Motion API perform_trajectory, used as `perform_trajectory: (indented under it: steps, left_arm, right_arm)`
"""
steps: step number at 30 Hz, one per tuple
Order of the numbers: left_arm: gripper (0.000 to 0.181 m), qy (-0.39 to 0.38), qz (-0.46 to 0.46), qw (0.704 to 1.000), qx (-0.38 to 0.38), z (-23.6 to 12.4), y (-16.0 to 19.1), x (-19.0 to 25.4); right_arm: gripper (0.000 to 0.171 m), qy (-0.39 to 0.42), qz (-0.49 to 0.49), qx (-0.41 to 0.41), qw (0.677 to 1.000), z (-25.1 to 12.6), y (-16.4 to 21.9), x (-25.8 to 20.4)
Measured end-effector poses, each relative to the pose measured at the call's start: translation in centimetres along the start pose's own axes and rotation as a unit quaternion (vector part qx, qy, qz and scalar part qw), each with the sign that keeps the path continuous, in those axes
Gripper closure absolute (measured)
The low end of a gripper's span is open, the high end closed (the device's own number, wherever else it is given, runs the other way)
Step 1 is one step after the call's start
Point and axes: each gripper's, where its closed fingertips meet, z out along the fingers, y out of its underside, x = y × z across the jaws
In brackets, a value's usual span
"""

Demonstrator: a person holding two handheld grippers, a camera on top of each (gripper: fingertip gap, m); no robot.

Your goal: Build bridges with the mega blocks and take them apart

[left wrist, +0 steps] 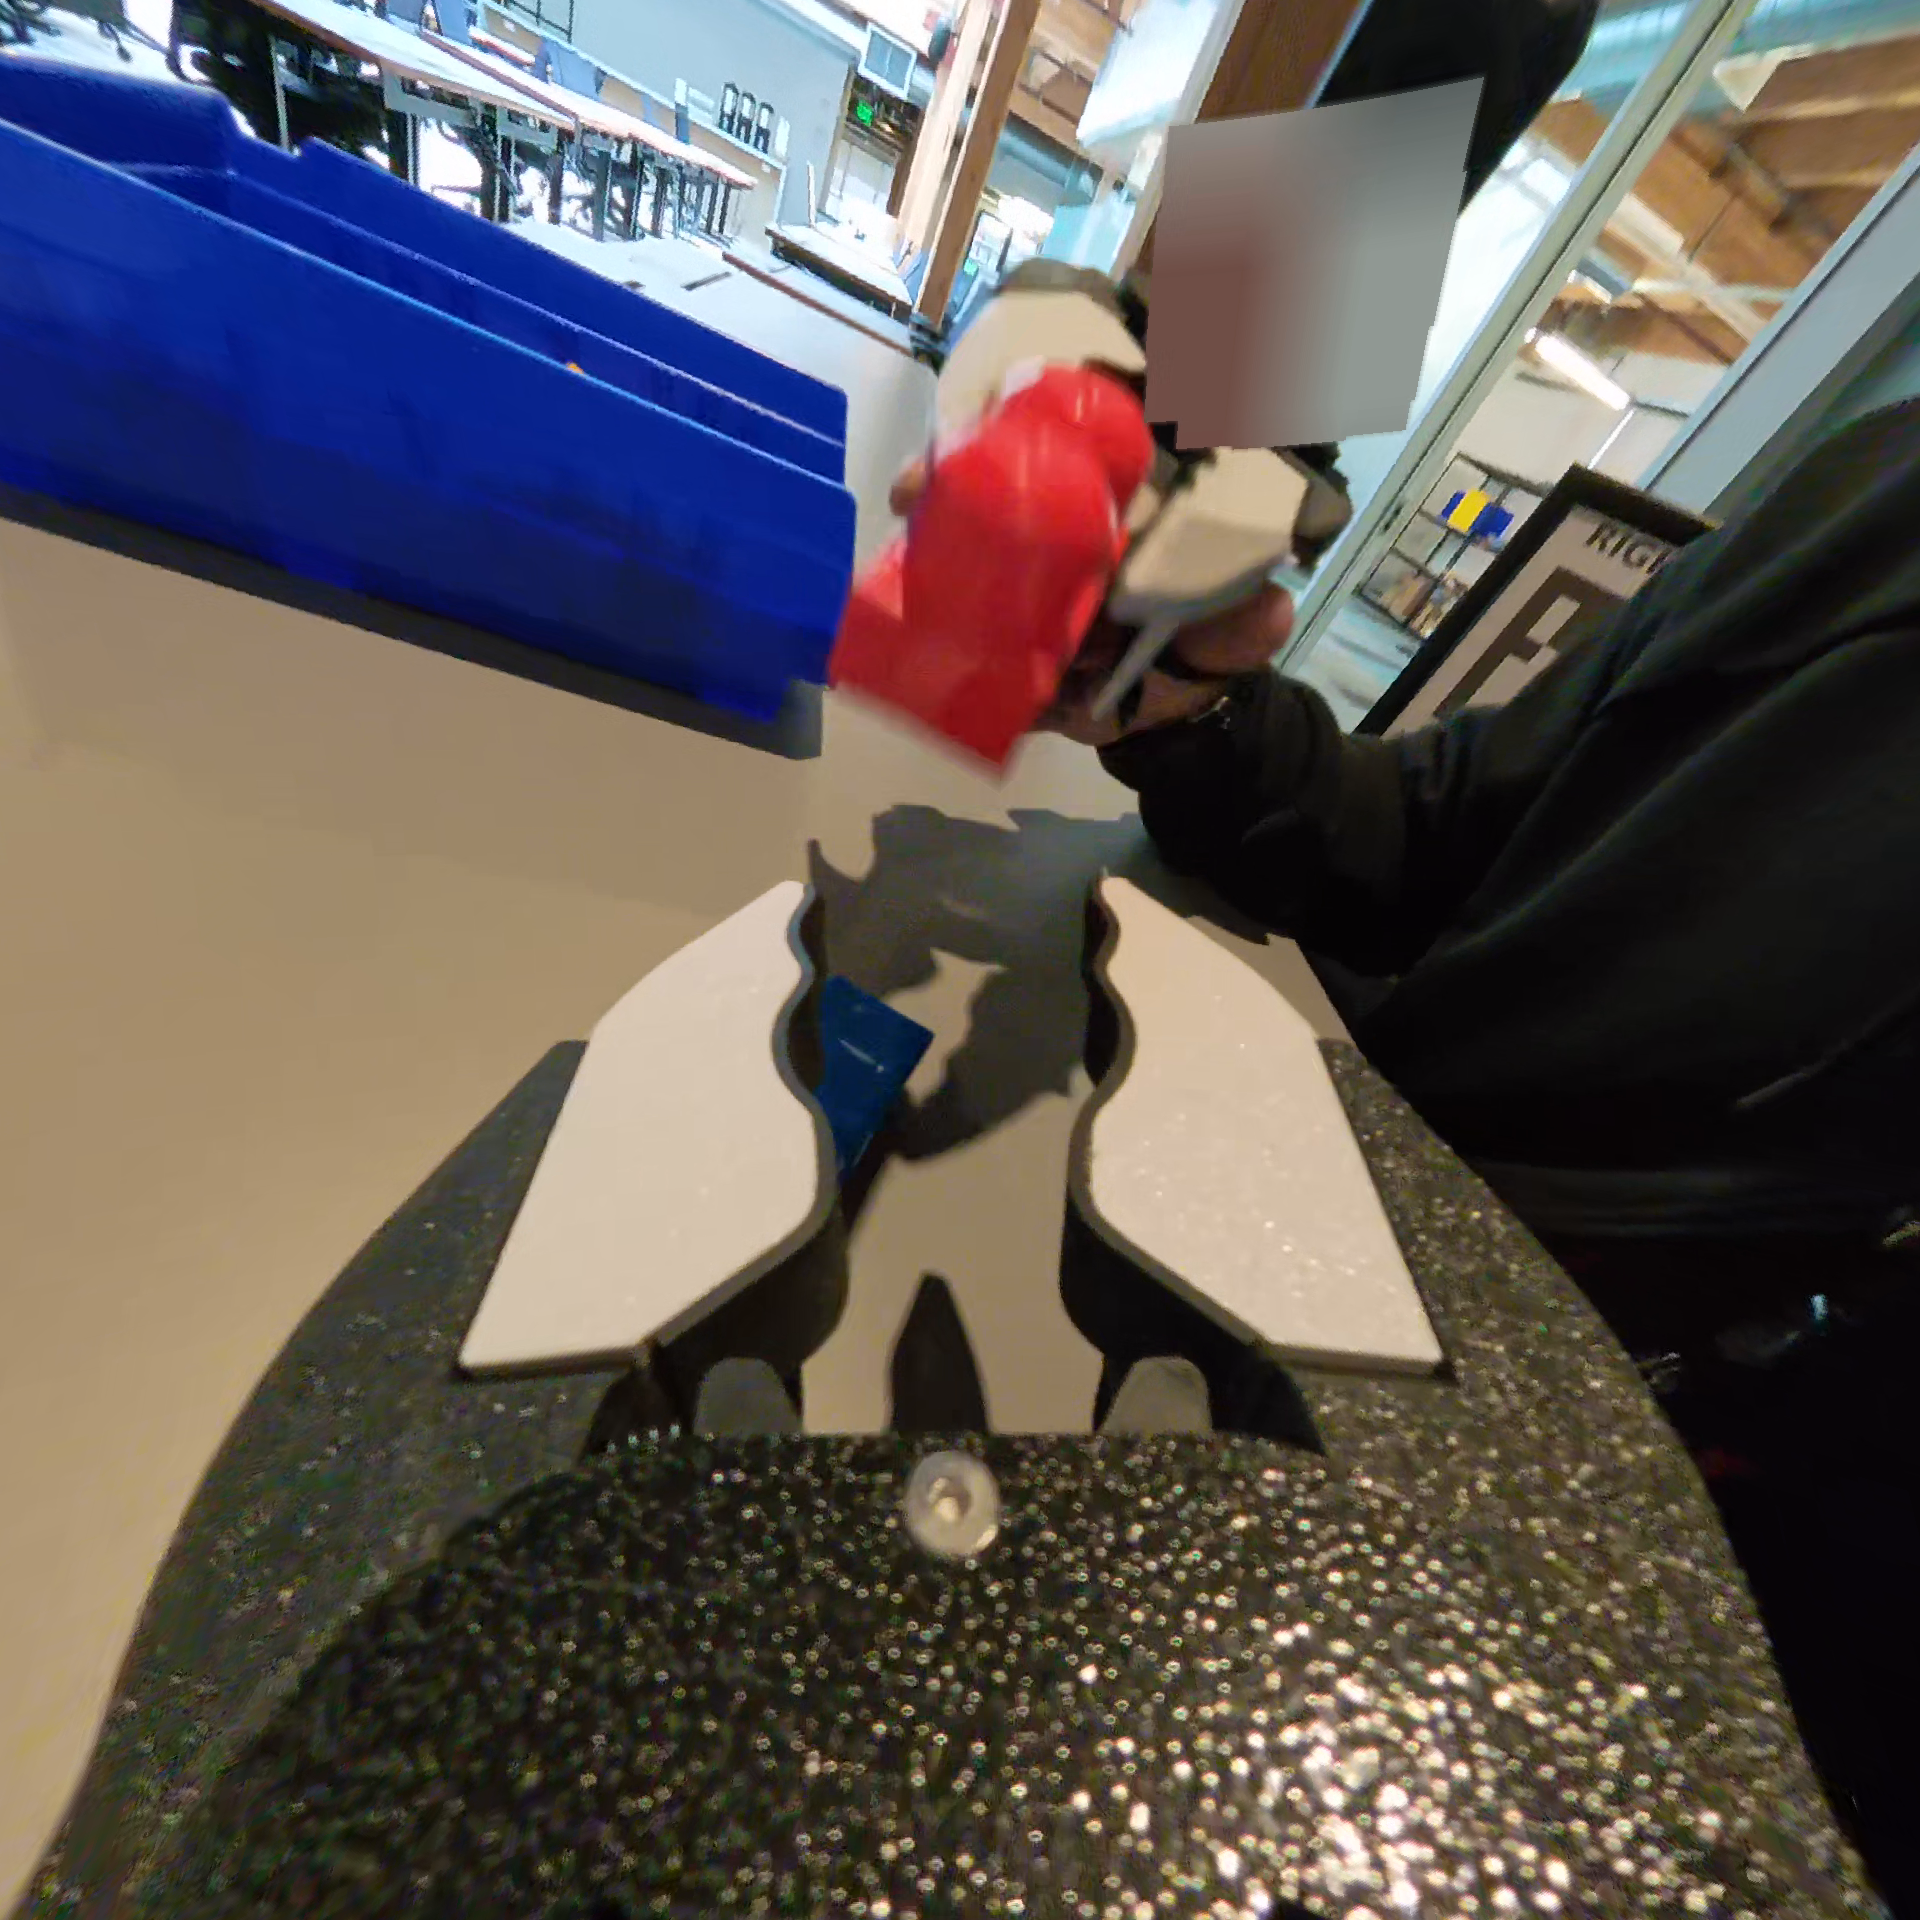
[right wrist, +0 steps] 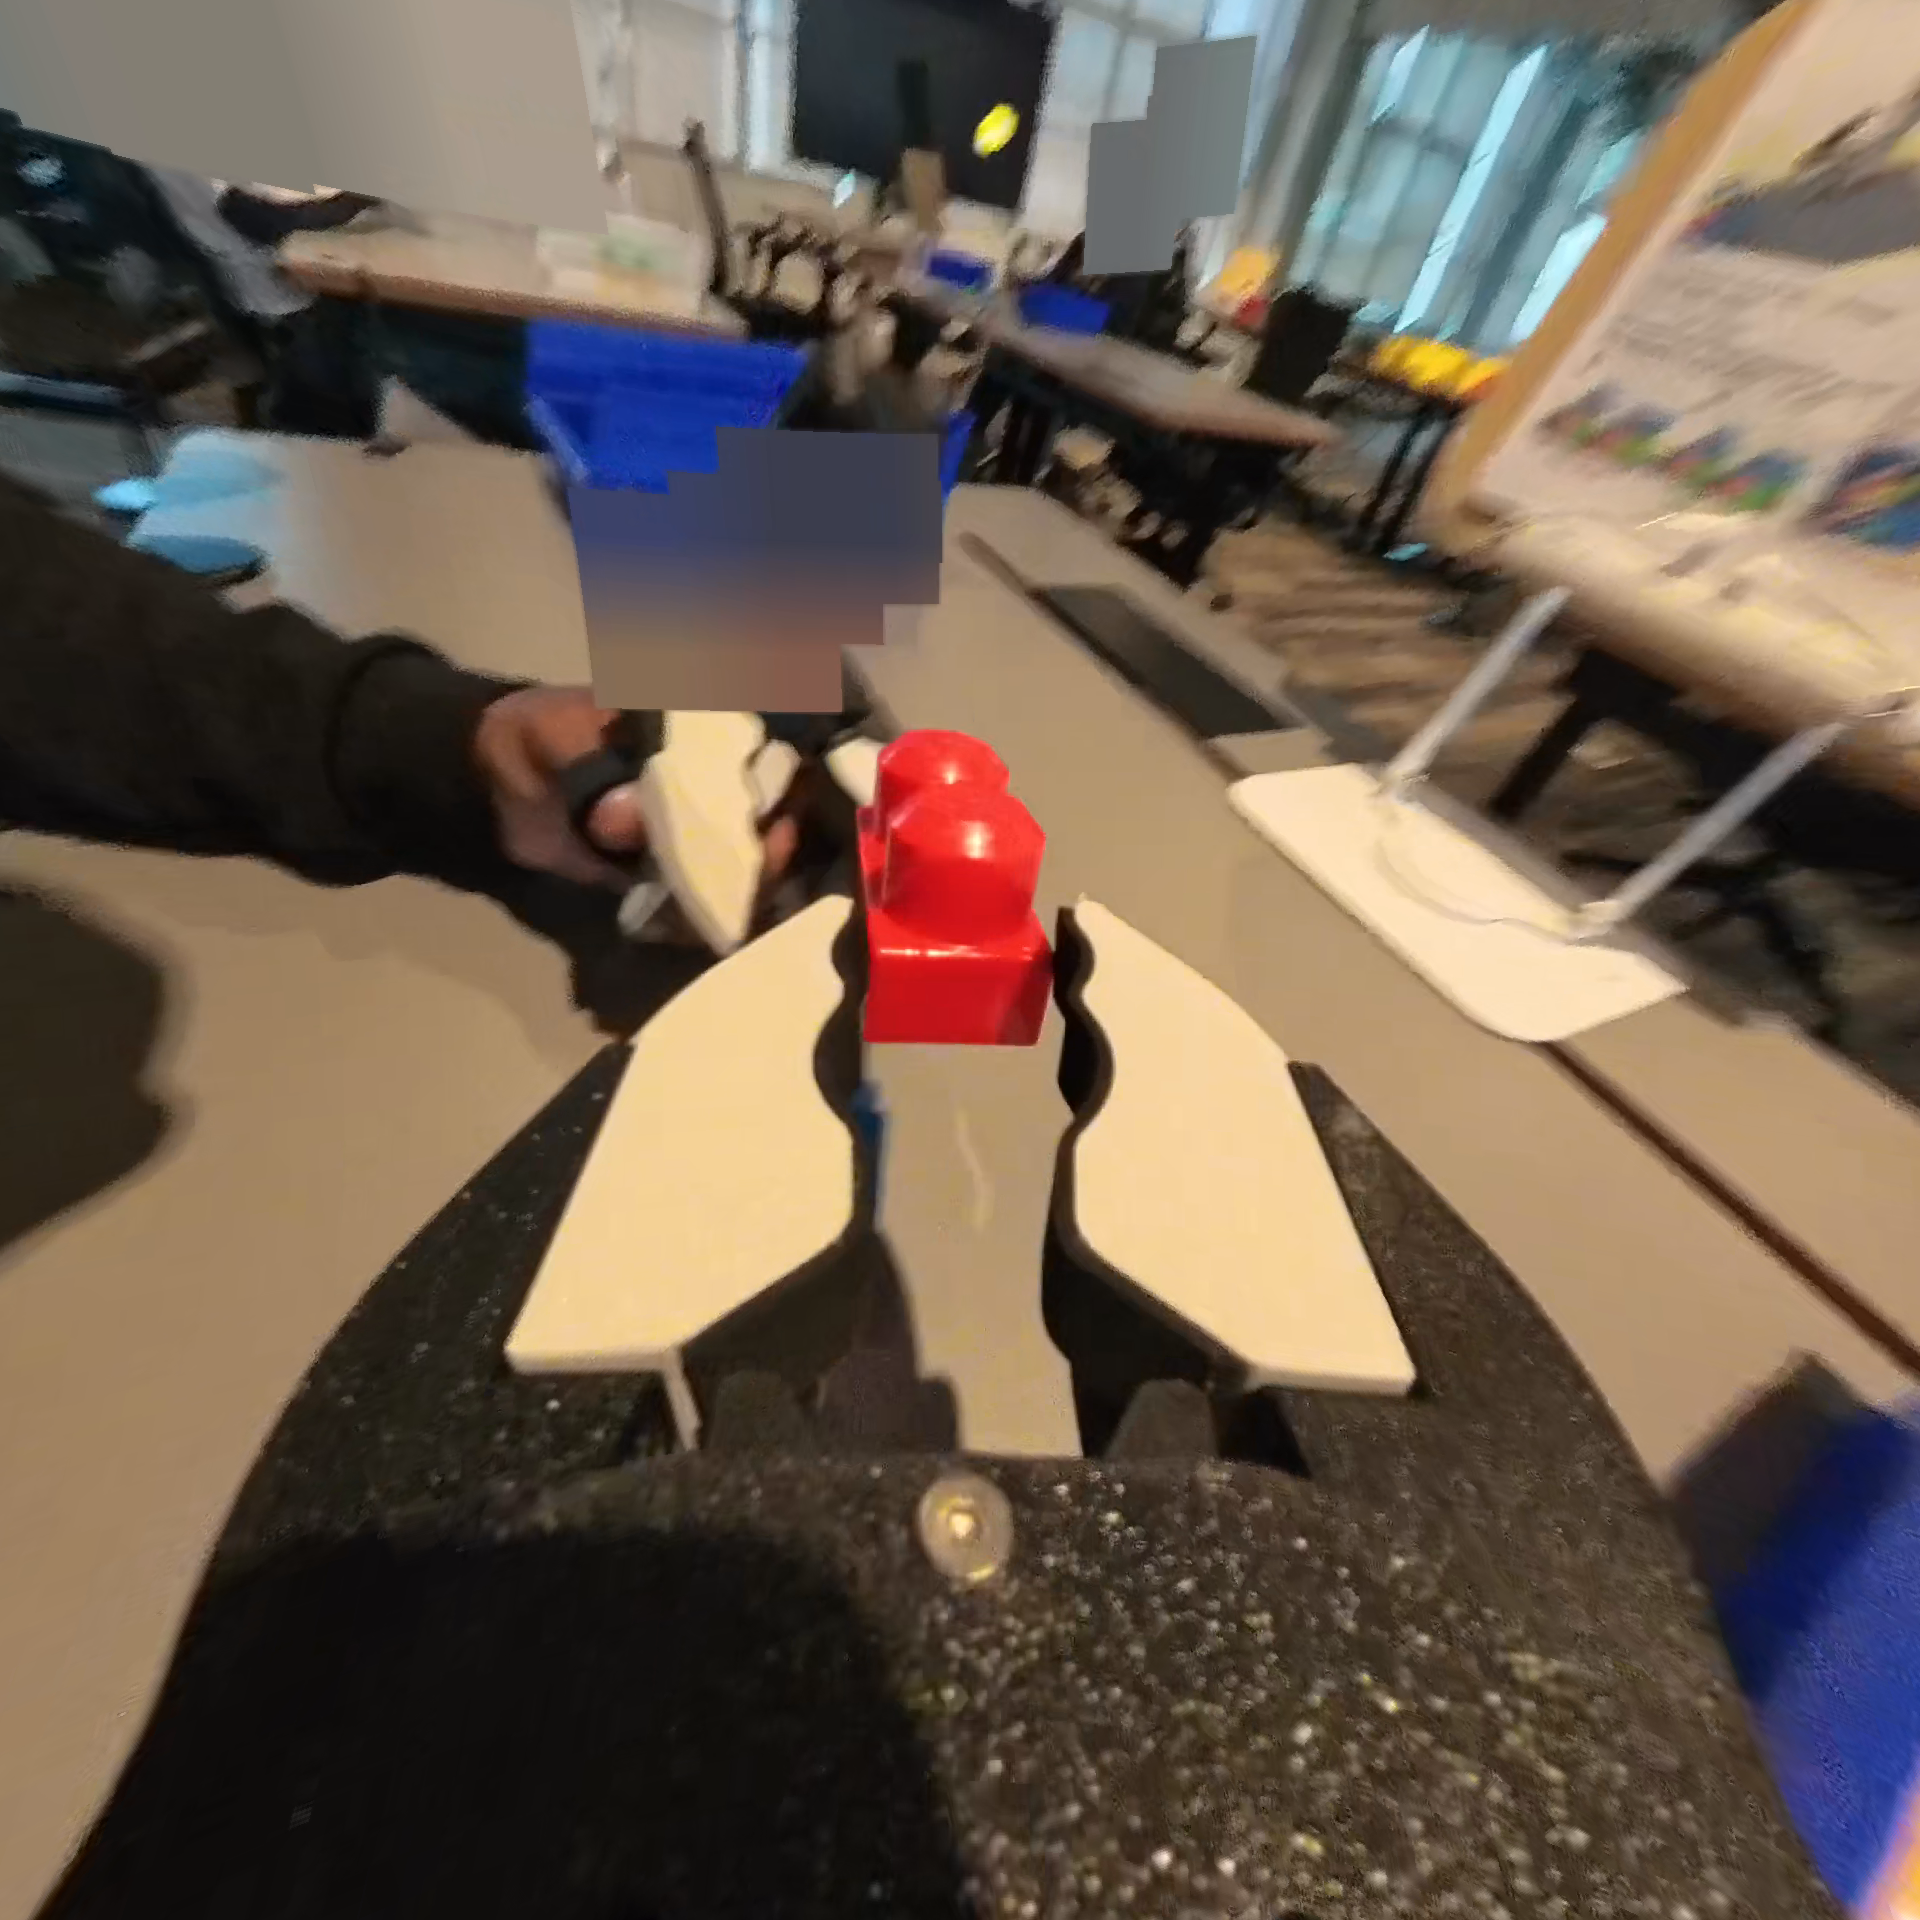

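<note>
- Your right gripper (right wrist: 956,956) is clamped on the red block (right wrist: 954,914), pinching its lower body so the studs stay clear, I'd say for pressing onto another piece.
- The block rides in the air above the table (left wrist: 312,883).
- Your left gripper (left wrist: 951,904) hangs spread and empty, low over the table, a blue piece (left wrist: 868,1070) showing between its fingers.
- Blue bins (left wrist: 416,395) wait behind.

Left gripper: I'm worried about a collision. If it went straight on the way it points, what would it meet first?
Probably the red block held in the right gripper, though depth is unclear.
</note>
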Motion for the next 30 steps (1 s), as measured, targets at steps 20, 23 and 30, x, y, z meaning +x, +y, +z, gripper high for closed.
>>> perform_trajectory:
  steps: [20,23,30]
  left_arm:
    - [0.138,-0.019,-0.037,0.999,0.001,-0.5,0.1,-1.0]
    - [0.138,-0.028,-0.036,0.999,0.002,-0.7,0.0,-1.4]
    - [0.139,-0.055,-0.037,0.998,0.006,-2.1,-0.2,-2.8]
  right_arm:
    - [0.120,0.429,0.095,-0.132,0.888,-15.5,9.5,21.4]
    - [0.120,0.370,0.055,-0.068,0.925,-13.4,6.0,18.9]
    - [0.133,0.053,-0.073,0.007,0.996,-4.4,-0.7,3.3]
